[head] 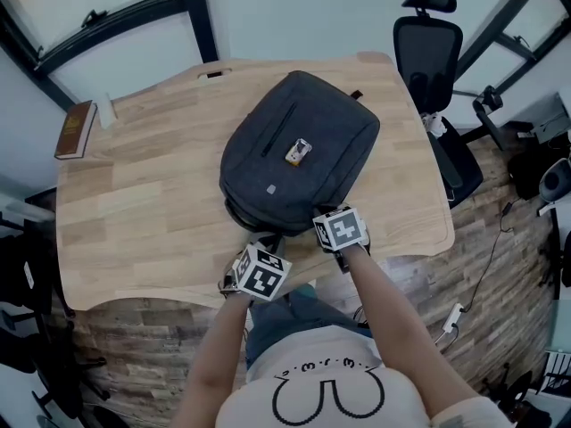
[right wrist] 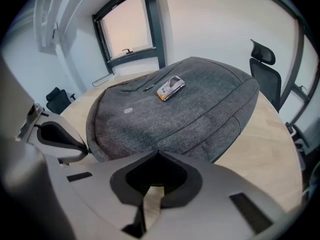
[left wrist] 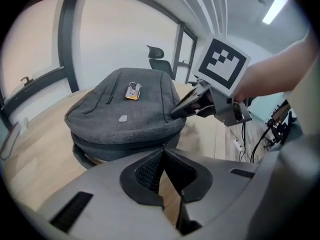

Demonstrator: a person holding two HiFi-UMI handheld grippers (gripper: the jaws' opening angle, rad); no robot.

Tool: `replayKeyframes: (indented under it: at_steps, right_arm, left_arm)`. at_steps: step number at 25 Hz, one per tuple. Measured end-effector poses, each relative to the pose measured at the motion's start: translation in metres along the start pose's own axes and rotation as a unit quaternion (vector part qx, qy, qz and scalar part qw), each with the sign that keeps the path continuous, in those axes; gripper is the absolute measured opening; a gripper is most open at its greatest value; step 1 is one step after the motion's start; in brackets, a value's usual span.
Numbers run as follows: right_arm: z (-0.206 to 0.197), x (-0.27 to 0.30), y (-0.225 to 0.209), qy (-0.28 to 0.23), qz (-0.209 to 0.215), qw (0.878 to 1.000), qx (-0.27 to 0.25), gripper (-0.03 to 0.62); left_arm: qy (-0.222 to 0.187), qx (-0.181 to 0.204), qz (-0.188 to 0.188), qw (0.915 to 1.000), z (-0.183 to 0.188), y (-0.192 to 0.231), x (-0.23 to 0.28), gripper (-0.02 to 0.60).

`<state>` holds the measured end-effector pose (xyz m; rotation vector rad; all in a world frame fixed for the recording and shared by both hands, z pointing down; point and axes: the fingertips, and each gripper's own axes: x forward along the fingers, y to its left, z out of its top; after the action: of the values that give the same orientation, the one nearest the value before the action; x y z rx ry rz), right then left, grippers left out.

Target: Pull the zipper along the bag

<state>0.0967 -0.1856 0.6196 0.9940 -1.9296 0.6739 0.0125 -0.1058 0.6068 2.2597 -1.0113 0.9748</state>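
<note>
A dark grey backpack [head: 299,141] lies flat on the wooden table [head: 143,194], with a small orange tag [head: 298,152] on top. Both grippers are at its near edge. My left gripper [left wrist: 163,148] is shut, its tips meeting on the zipper line [left wrist: 120,146] along the bag's side, where a tiny metal zipper pull shows. My right gripper [right wrist: 158,153] is shut on the bag's fabric edge just right of it. In the left gripper view the right gripper [left wrist: 175,115] pinches the rim of the bag [left wrist: 125,114].
A book [head: 76,129] and a small white object [head: 107,107] lie at the table's far left. A black office chair [head: 428,52] stands beyond the right end. The table's front edge [head: 384,248] runs just behind my grippers. Cables lie on the floor [head: 482,283].
</note>
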Motion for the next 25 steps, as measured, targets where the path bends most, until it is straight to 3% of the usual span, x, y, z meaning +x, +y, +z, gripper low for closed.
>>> replayKeyframes:
  at_steps: [5,11,15,17,20,25]
  right_arm:
    - [0.000,-0.001,0.002,0.008,0.000,1.000,-0.016,0.051]
    - [0.000,-0.002,0.003,0.009,0.009,0.999,-0.030,0.051]
    - [-0.001,-0.002,0.005,0.008,0.014,0.999,-0.045,0.051]
    - [0.000,-0.001,0.006,0.009,0.016,0.999,-0.041,0.051]
    - [-0.001,0.001,0.005,0.001,0.022,1.000,-0.019,0.051]
    - [0.006,0.001,-0.018,0.019,-0.002,1.000,-0.019,0.052]
  left_arm:
    - [0.029,0.071,0.051,0.9958,-0.010,0.051,-0.020,0.017]
    - [0.044,0.063,0.096,0.9924,-0.016,0.141,-0.034,0.018]
    - [0.039,0.050,0.105,0.9924,-0.007,0.168,-0.026,0.018]
    - [0.029,0.033,0.098,0.9942,-0.001,0.172,-0.022,0.018]
    - [0.008,-0.024,0.069,0.9973,0.002,0.171,-0.027,0.017]
    - [-0.020,-0.119,0.011,0.9927,-0.003,0.139,-0.033,0.017]
